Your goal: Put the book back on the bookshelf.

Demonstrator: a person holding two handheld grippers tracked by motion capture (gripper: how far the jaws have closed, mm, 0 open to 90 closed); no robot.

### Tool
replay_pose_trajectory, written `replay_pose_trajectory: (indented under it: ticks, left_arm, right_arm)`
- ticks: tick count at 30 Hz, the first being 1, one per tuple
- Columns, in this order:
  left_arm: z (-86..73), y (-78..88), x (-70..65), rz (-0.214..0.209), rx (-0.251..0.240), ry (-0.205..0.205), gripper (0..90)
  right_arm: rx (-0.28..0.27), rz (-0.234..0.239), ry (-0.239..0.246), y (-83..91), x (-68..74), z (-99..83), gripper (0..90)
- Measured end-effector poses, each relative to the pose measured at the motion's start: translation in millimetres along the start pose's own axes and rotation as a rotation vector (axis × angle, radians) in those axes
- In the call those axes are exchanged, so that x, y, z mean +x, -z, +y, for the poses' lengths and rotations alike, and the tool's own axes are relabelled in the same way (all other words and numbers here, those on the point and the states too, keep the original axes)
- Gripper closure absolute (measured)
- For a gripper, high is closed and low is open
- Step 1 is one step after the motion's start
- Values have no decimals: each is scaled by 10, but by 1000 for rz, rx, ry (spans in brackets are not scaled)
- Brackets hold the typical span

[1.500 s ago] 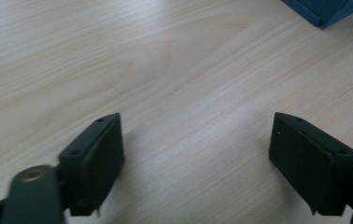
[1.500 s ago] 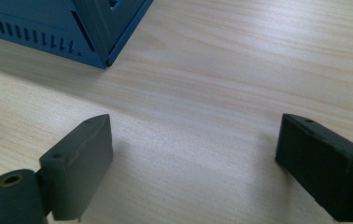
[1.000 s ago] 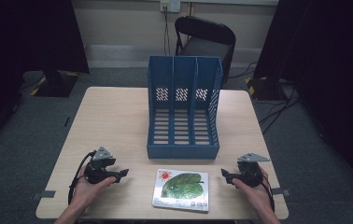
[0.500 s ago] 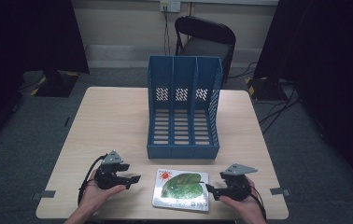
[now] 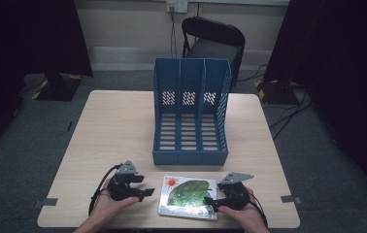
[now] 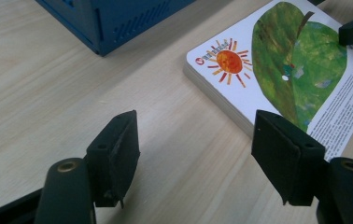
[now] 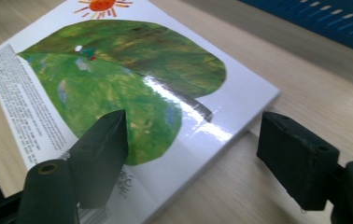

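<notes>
A board book [image 5: 189,196] with a green leaf and an orange sun on its white cover lies flat near the table's front edge. My left gripper [image 5: 145,191] rests just left of it, open, with bare table between its jaws [image 6: 195,140] and the book [image 6: 282,65] ahead to the right. My right gripper [image 5: 209,201] is open at the book's right side. In the right gripper view [image 7: 193,140] one jaw hangs over the cover [image 7: 118,70] and the other over the table beside the book's edge. Neither gripper holds anything.
A blue three-slot file holder [image 5: 191,121] stands open-side up in the middle of the wooden table [image 5: 118,126], just behind the book. A dark chair [image 5: 213,39] stands beyond the far edge. Cables trail from both grippers.
Both hands have moved inward toward the book. The right gripper has come from the table's right part to the book's right edge, and the left gripper has shifted right.
</notes>
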State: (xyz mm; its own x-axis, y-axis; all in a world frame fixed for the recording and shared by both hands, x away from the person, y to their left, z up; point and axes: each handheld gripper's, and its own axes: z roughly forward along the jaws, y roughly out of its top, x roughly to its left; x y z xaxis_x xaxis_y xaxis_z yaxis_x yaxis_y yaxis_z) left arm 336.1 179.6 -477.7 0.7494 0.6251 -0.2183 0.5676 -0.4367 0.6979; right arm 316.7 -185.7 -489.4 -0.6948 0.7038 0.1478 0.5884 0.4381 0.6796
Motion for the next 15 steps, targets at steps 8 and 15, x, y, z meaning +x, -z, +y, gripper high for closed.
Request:
replay_pose_trajectory:
  ticks: [8,15]
  left_arm:
    - [42,18,-23,-22,-12,15,300]
    - [44,-111,-98,-37,45,-3,300]
  right_arm:
    - [-15,13,-11,-68,-4,30,214]
    - [-32,-2,-1,-163,81,100,212]
